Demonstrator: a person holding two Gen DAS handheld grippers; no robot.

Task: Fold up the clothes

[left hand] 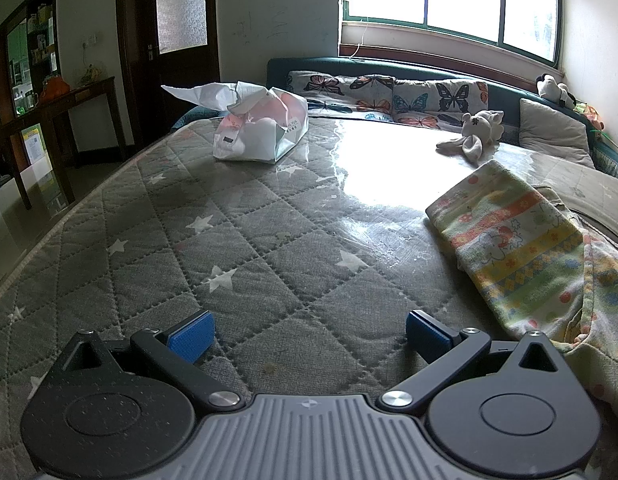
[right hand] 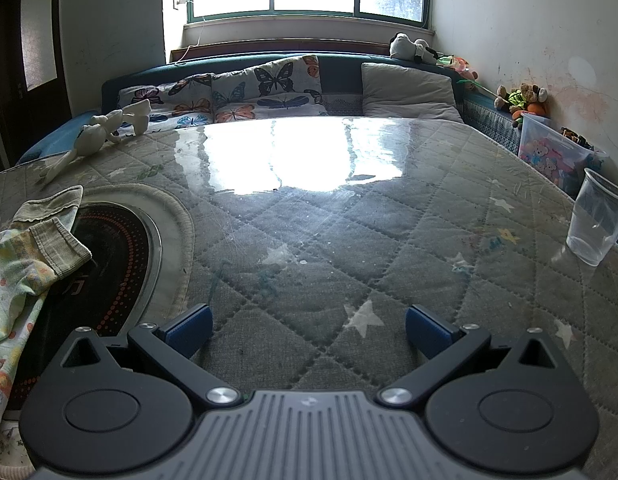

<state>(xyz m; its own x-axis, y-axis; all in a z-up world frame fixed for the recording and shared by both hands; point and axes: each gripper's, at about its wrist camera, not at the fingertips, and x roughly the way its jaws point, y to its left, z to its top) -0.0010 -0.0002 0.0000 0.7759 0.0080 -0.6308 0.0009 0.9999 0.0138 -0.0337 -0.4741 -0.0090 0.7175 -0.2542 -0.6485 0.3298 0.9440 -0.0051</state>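
A child's patterned garment [left hand: 521, 248] in yellow, green and orange lies partly folded on the grey quilted table cover [left hand: 237, 248], at the right of the left wrist view. In the right wrist view it [right hand: 17, 264] lies at the left edge, draped over a black round cooktop [right hand: 109, 264]. My left gripper [left hand: 307, 336] is open and empty, low over the cover, left of the garment. My right gripper [right hand: 309, 330] is open and empty, right of the garment.
A tissue pack [left hand: 261, 124] stands at the far left. A white plush toy [left hand: 475, 132] lies at the table's far side. A clear plastic cup [right hand: 597, 222] stands near the right edge. A sofa with butterfly cushions [right hand: 245, 92] runs behind, under the window.
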